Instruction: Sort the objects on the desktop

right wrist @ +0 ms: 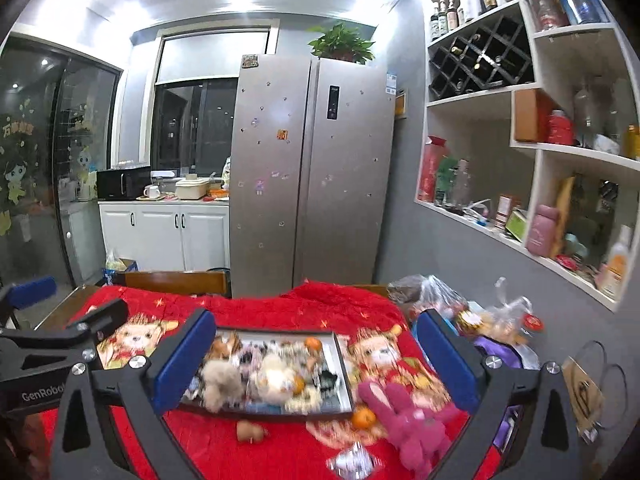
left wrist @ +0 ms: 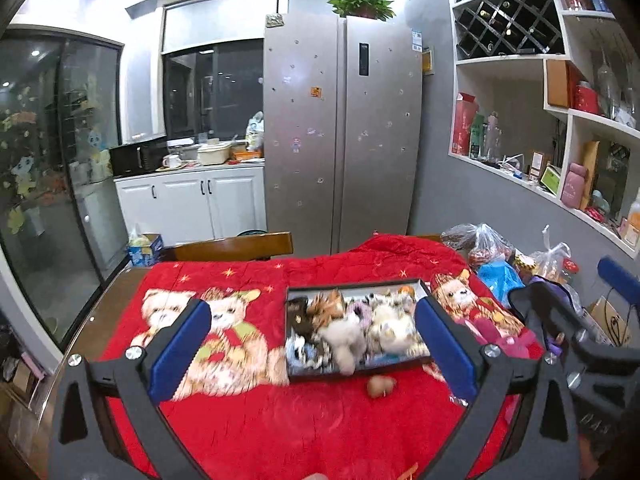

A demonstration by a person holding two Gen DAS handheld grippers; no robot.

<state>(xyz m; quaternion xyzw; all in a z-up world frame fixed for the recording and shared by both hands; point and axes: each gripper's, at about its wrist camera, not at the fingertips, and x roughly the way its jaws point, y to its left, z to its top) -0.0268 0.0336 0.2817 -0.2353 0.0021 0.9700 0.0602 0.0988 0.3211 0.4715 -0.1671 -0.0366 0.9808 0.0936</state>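
Observation:
A dark tray [left wrist: 420,285] [right wrist: 344,368] full of small plush toys and trinkets lies on a red cartoon blanket [left wrist: 280,432] [right wrist: 288,452]. A small brown toy [left wrist: 381,386] [right wrist: 250,431] lies just in front of the tray. A pink plush rabbit [right wrist: 408,424], a small orange [right wrist: 364,418] and a shiny silver item [right wrist: 354,462] lie right of the tray. My left gripper [left wrist: 312,344] is open and empty above the blanket, facing the tray. My right gripper [right wrist: 316,364] is open and empty, also facing the tray.
Plastic bags with food [left wrist: 484,248] [right wrist: 436,292] and a purple bag [right wrist: 500,350] crowd the table's right side by the grey wall. A wooden chair back [left wrist: 236,246] stands behind the table. A silver fridge [left wrist: 340,128] and wall shelves [right wrist: 540,152] are beyond.

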